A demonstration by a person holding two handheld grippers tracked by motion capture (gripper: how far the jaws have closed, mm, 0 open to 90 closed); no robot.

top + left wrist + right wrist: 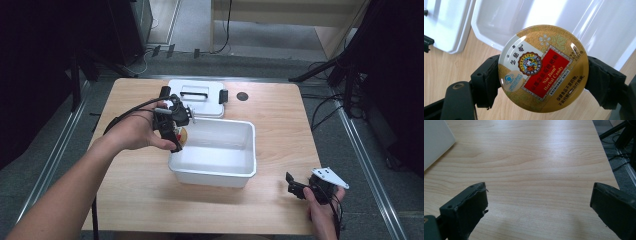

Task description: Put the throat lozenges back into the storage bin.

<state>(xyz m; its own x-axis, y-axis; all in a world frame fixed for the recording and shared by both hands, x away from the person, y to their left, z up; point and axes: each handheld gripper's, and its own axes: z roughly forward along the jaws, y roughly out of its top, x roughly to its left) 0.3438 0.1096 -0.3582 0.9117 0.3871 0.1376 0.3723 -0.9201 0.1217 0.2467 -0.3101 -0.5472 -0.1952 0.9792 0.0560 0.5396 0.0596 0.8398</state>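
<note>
A round gold candy tin (543, 68) with a red label is clamped by its rim between the two black jaws of my left gripper (543, 77). In the high view my left gripper (176, 131) hovers at the left rim of the white bin (216, 165), and the tin (182, 134) peeks out just below it. My right gripper (291, 186) rests low over the table's front right corner, its jaws wide apart with bare wood between them; the right gripper view shows the same open gap of my right gripper (537, 202).
The bin's white lid (197, 97) with a black handle lies on the table behind the bin. A small dark round spot (242, 96) sits right of the lid. Cables and stand legs lie on the floor around the table.
</note>
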